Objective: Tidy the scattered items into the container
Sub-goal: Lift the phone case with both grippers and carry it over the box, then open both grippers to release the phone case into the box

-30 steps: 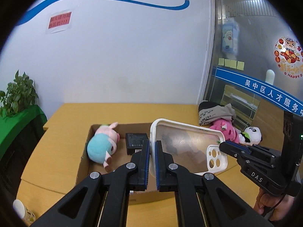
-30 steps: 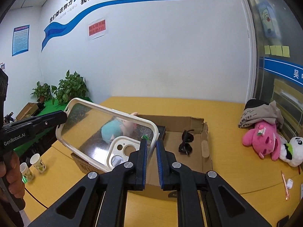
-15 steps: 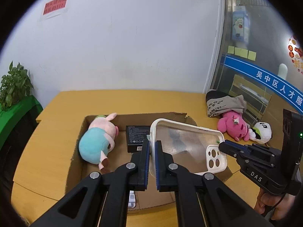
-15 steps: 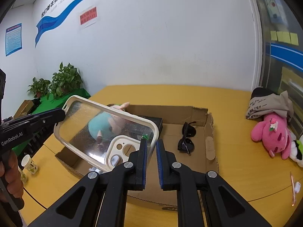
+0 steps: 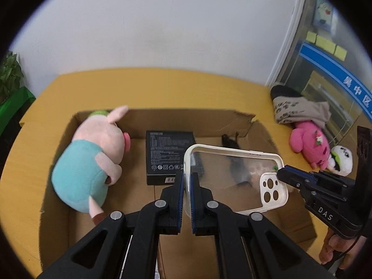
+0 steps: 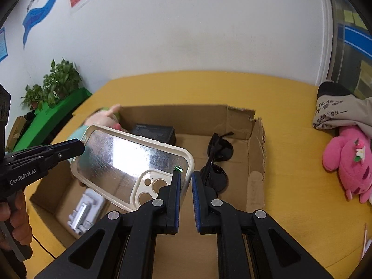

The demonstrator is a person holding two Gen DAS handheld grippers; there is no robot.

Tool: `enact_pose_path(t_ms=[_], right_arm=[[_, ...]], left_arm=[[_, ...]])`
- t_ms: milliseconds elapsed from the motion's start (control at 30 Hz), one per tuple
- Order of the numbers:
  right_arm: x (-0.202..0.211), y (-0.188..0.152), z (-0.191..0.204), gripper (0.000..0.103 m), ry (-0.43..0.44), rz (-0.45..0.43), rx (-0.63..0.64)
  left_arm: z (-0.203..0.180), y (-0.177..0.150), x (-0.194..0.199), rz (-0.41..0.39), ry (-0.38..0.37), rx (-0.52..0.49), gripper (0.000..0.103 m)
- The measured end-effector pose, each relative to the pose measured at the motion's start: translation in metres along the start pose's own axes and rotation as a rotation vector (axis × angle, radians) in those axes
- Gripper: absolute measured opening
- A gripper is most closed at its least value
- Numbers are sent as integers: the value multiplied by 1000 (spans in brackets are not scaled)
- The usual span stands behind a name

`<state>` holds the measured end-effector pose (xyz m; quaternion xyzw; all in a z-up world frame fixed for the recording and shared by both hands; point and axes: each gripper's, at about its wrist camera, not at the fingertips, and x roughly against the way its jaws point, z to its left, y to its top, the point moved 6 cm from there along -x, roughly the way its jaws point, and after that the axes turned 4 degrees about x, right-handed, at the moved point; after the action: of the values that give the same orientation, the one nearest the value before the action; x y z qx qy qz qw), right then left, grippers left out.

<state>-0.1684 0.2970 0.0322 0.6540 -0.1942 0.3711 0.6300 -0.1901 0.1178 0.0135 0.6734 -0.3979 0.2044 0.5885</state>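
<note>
A yellow table [image 6: 290, 209] carries an open cardboard box [image 6: 257, 144]. Inside the box, at its left end, lies a plush pig [image 5: 93, 160] in a teal dress; beside it is a flat black box [image 5: 171, 155], then black sunglasses [image 6: 217, 162] toward the right wall, and a small white item [image 6: 84, 210], possibly a charger, near the front corner. Held above the box interior is a clear phone case [image 5: 234, 176] with a cream rim. The left gripper [image 5: 187, 181] is clenched on the case's plain end, and the right gripper [image 6: 185, 181] is clamped on its camera-cutout end. A pink plush [image 6: 348, 160] lies on the table outside the box.
</note>
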Motion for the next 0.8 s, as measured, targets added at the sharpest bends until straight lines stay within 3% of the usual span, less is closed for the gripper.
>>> enact_pose_path(t_ms=[200, 400, 467, 533, 567, 600, 633, 733, 800], right_arm=[[-51, -27, -15, 11, 74, 198, -66], [-72, -40, -15, 13, 32, 295, -36], [-68, -40, -14, 19, 14, 287, -21], [-61, -40, -11, 68, 0, 273, 8], [-56, -40, -8, 78, -11, 253, 29], [-46, -40, -6, 87, -28, 219, 52], [-33, -41, -4, 88, -48, 176, 69], [10, -51, 2, 96, -57, 52, 55], [40, -59, 4, 103, -68, -51, 23]], left_arm=[[14, -29, -48, 185, 22, 30, 4], [15, -46, -62, 256, 45, 6, 6], [16, -41, -52, 226, 63, 1, 8], [17, -36, -33, 167, 82, -15, 23], [18, -33, -16, 119, 79, -27, 31], [19, -32, 3, 63, 79, -40, 49], [21, -31, 19, 17, 89, -52, 65], [37, -36, 92, -187, 139, -71, 76], [49, -41, 128, -280, 145, -63, 83]])
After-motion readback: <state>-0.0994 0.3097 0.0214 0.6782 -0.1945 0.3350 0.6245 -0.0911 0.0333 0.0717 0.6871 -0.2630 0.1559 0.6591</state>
